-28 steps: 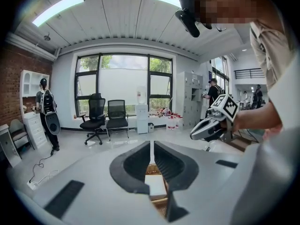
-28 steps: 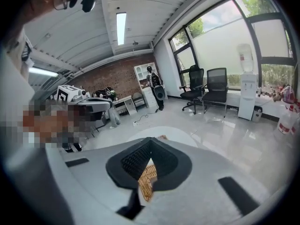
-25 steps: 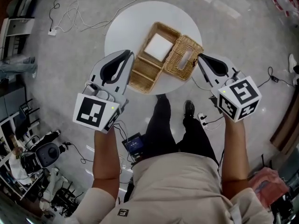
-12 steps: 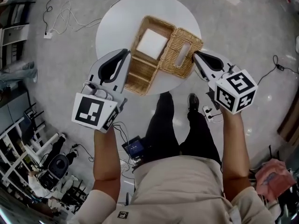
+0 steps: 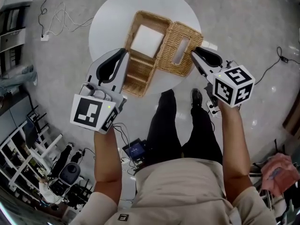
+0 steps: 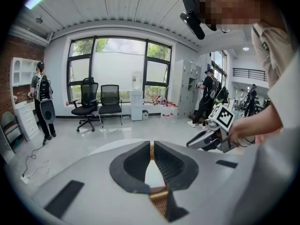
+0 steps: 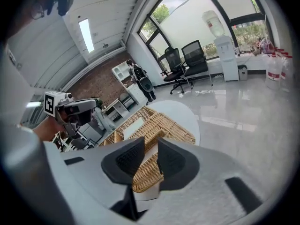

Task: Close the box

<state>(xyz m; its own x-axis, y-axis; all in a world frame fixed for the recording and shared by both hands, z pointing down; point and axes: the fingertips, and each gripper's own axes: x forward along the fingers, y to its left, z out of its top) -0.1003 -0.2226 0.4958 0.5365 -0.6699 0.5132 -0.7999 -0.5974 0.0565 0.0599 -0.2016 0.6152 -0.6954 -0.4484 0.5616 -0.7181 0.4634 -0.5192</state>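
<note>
An open wicker box (image 5: 140,64) sits on the round white table (image 5: 105,27) with a flat white pack (image 5: 145,40) in its far compartment. Its slotted wicker lid (image 5: 168,62) lies folded out to the right. My left gripper (image 5: 123,55) hangs at the box's left rim with its jaws shut and nothing held; the box shows just past its tips (image 6: 151,149). My right gripper (image 5: 193,54) is at the lid's right corner. Its jaws (image 7: 150,146) are opening, and the lid's edge (image 7: 168,128) shows in the gap, not pressed.
The table's near edge is right above the person's legs and shoes (image 5: 196,97). Cables (image 5: 56,18) trail on the floor at the left, by shelving (image 5: 18,139). Office chairs (image 6: 98,102) and standing people (image 6: 41,102) are farther off.
Table and box have drifted up and left in the head view. Both grippers have kept their places, the left at the box rim, the right at the lid's corner.
</note>
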